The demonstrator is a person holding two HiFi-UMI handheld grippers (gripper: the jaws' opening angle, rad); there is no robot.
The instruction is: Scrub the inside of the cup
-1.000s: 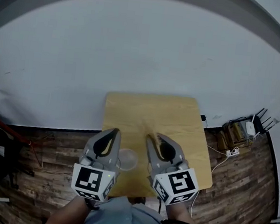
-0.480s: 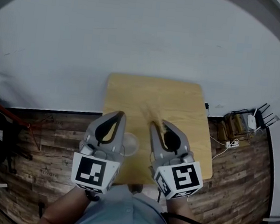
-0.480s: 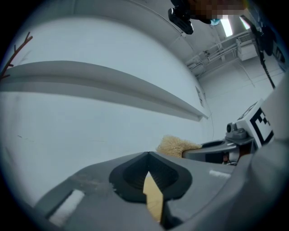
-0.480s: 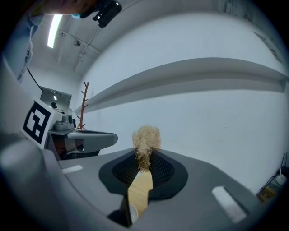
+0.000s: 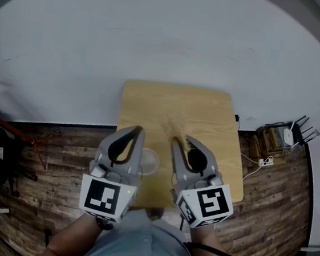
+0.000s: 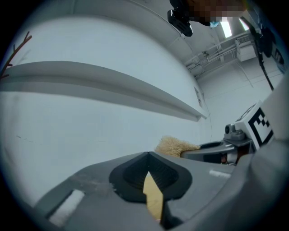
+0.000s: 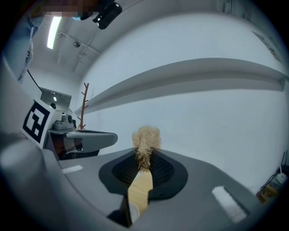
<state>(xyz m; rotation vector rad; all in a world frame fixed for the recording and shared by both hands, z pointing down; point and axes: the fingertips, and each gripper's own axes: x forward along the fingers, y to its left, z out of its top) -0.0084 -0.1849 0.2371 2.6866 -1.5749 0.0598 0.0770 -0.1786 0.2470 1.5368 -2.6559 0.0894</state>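
Over the last second little has changed. The wooden surface (image 5: 208, 110) has slid a bit higher in the head view and both grippers sit slightly lower in the frame, which looks more like a shift of the camera than work on the task. The cup (image 5: 147, 163), a pale translucent one, stays where it was on the near part of the surface, between the two grippers at the lower middle of the frame. Nothing touches it, so scrubbing looks not yet begun.

The left gripper (image 5: 137, 130) is clenched and empty, and the cup is not steadied. The right gripper (image 5: 185, 142) is clamped on the brush (image 5: 175, 127), whose bristles point away past the cup rather than into it.

In the head view the brush is only a blur. The right gripper view shows its straw-coloured tuft (image 7: 145, 139) standing up out of the pinched jaws. The left gripper view shows its own jaws meeting on nothing, with the tuft (image 6: 174, 145) at centre right, but no cup.
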